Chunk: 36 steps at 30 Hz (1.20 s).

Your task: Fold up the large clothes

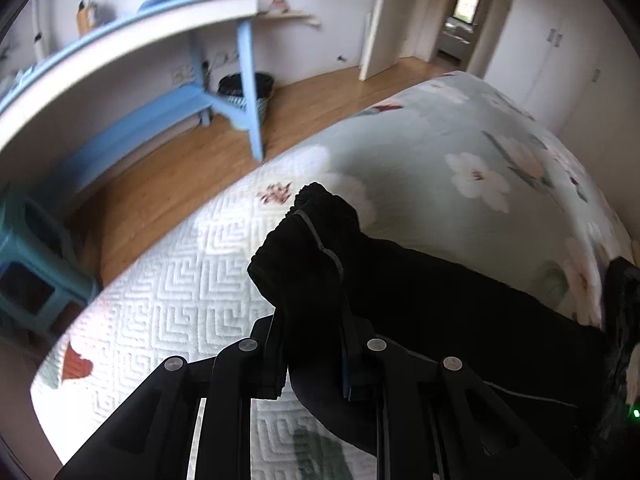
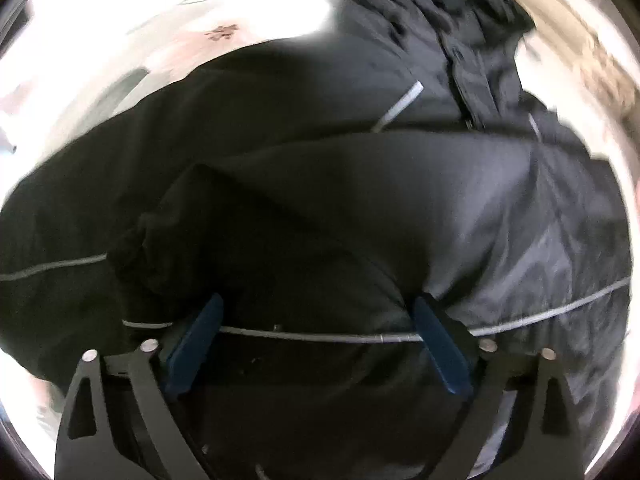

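A black jacket point(image 2: 320, 184) with thin grey piping lies spread on the bed and fills the right wrist view, its zip and collar point(image 2: 464, 64) at the top. My right gripper point(image 2: 320, 304) stands open just above it, blue pads point(image 2: 196, 340) wide apart, with a bulge of the fabric between them. In the left wrist view my left gripper point(image 1: 312, 320) is shut on the jacket's sleeve point(image 1: 316, 232), lifted off the bed; the ribbed cuff sticks up past the fingers. The rest of the sleeve point(image 1: 460, 300) trails off to the right.
The bed has a floral green cover point(image 1: 440, 140) over a white quilted spread point(image 1: 180, 280). Beyond its edge lies wooden floor point(image 1: 160, 184), with a blue table point(image 1: 120, 40), a dark bin point(image 1: 248, 88), a teal stool point(image 1: 32, 272) and an open door point(image 1: 380, 20).
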Tool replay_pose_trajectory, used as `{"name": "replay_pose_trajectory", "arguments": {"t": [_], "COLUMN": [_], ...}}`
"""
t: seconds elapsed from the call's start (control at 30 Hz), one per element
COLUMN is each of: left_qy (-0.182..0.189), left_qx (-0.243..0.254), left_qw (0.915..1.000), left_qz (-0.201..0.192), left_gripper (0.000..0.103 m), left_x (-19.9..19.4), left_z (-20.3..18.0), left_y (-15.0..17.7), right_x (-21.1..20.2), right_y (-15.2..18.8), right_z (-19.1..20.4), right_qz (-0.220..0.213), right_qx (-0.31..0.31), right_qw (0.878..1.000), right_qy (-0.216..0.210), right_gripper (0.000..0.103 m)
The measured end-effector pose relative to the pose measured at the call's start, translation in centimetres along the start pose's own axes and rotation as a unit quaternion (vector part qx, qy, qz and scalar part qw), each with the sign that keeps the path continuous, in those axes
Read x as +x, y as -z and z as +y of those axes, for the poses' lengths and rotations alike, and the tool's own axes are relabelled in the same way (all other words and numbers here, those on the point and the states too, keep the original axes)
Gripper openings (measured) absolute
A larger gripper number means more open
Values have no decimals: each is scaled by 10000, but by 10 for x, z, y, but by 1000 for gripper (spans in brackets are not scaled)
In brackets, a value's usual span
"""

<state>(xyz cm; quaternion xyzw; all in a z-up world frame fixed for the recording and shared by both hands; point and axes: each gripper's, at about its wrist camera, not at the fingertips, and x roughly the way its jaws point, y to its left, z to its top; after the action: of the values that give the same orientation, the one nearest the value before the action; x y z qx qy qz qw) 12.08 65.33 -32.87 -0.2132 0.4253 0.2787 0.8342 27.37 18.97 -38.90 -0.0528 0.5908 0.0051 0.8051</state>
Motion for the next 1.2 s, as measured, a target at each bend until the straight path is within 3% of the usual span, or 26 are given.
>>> {"name": "replay_pose_trajectory", "arguments": {"t": [0.1, 0.2, 0.33, 0.4, 0.5, 0.67, 0.87, 1.03, 1.13, 1.2], "left_qy": [311, 738, 1574, 1766, 2105, 2505, 3350, 3659, 3692, 3797], "left_qx": [-1, 264, 755, 1040, 1499, 2081, 2519, 2819, 2937, 2903], "left_qw": [9994, 9961, 9839, 9779, 9648, 9437, 9076, 8867, 8799, 8718], "left_qz": [-149, -393, -381, -403, -490, -579, -231, 194, 566, 1076], "left_gripper": [19, 19, 19, 19, 19, 19, 19, 19, 28, 60], "left_x": [-30, -66, -107, -124, -152, -182, -198, -180, -151, -126], "left_z": [-14, -44, -100, -126, -178, -261, -369, -446, -477, -488], "left_y": [2, 8, 26, 37, 61, 107, 178, 246, 281, 304], "right_x": [1, -12, -46, -57, -69, -94, -107, -103, -98, -94], "right_y": [-5, -6, 13, 26, 43, 73, 96, 108, 119, 123], "right_z": [-2, -13, -30, -41, -68, -127, -214, -274, -300, -311], "right_qz": [113, 105, -241, -301, -207, -119, -34, 103, 178, 227], "right_qx": [-15, 12, -98, -187, -175, -109, 239, 721, 880, 893], "right_qw": [9999, 9990, 9982, 9977, 9966, 9972, 9982, 9961, 9949, 9947], "right_qy": [-120, -431, -533, -576, -782, -725, -545, -493, -465, -462], "right_gripper": [102, 96, 93, 93, 93, 93, 93, 93, 93, 93]}}
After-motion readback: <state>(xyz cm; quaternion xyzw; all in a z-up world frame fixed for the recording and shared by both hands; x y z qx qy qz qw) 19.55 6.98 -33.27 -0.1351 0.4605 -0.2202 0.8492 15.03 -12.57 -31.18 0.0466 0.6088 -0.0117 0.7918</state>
